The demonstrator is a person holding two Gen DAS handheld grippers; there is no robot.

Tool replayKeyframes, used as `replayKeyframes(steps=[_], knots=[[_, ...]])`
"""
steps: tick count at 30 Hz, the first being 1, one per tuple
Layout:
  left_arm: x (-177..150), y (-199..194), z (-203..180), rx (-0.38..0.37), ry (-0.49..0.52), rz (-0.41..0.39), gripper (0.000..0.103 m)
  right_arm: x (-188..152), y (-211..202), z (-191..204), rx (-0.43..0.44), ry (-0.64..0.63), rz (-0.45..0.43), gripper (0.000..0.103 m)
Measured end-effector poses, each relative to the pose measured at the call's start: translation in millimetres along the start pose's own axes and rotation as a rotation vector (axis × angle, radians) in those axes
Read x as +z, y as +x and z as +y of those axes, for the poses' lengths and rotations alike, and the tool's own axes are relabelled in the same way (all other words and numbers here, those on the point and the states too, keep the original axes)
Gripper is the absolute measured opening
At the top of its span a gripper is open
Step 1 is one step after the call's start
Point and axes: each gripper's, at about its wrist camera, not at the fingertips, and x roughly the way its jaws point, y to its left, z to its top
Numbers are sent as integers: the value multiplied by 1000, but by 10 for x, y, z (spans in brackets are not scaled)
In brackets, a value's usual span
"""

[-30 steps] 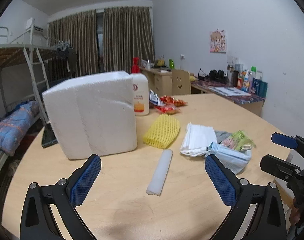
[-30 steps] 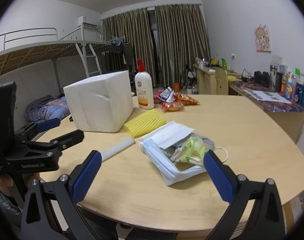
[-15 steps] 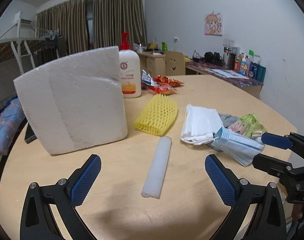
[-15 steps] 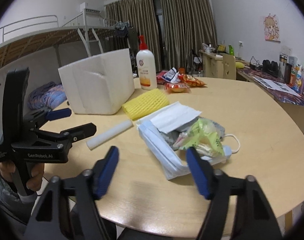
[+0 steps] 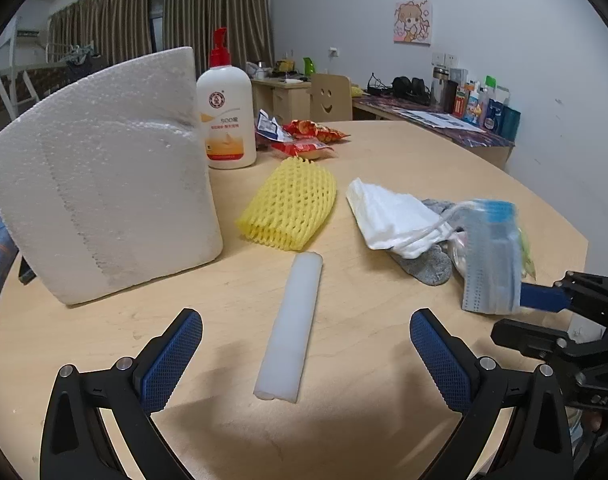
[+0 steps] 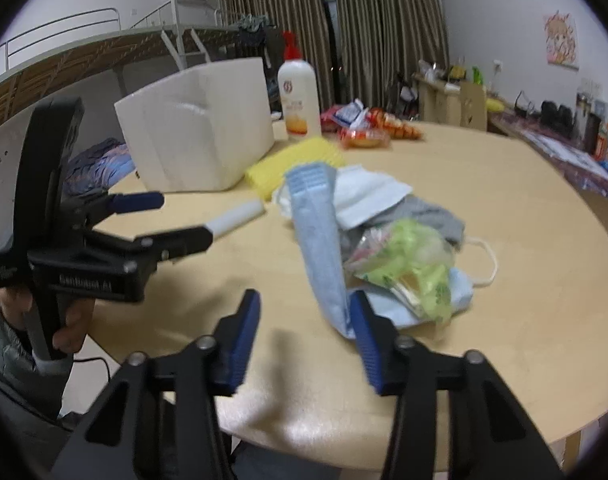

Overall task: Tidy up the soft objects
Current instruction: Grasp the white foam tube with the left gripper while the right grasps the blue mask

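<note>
On the round wooden table (image 5: 364, 420) lie a white foam strip (image 5: 292, 322), a yellow foam net (image 5: 290, 210), a stack of white masks (image 5: 388, 216), a grey sock (image 5: 426, 266) and a green packet (image 6: 408, 256). My left gripper (image 5: 306, 360) is open and empty, hovering over the near end of the foam strip. My right gripper (image 6: 304, 336) is half closed and not clamped; a blue face mask (image 6: 320, 236) stands lifted against its right finger (image 6: 368, 344). The blue mask also shows in the left wrist view (image 5: 490, 256).
A big white foam box (image 5: 100, 176) stands at the left. A lotion pump bottle (image 5: 226, 108) and snack packets (image 5: 304, 138) sit behind it. The table edge runs close on the right. A desk with clutter (image 5: 444, 104) lines the far wall.
My right gripper has narrowed and lifted the blue mask's edge off the pile. My left gripper has moved forward and lower toward the foam strip, still open.
</note>
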Motion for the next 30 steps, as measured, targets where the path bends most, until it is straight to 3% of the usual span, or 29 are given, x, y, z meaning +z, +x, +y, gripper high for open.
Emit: replayKeyframes(steps=[2,7,10,15,23,27,30], knots=[[15,25,-18,-7,6,8,103,3,43,-33,-12,5,12,40],[28,86,-44,-51,4,35,103,50,40,-26,-35,-16,-9,40],[26,124,-44,-58,-2,52,95,56,87,-42,-40,-19,5,40],[-6,176,-45,-76,-1,96,70,43,123,-81,-32,-3,13,40],[-36,226,22,-56,-14,137,59,17,140,-59,-35,3,20,40],[-50,216,10,-23,2,137,46,22,146,-63,-30,2,19,40],[-37,219,11,-4,6,136,36,26,146,-69,-22,6,24,30]])
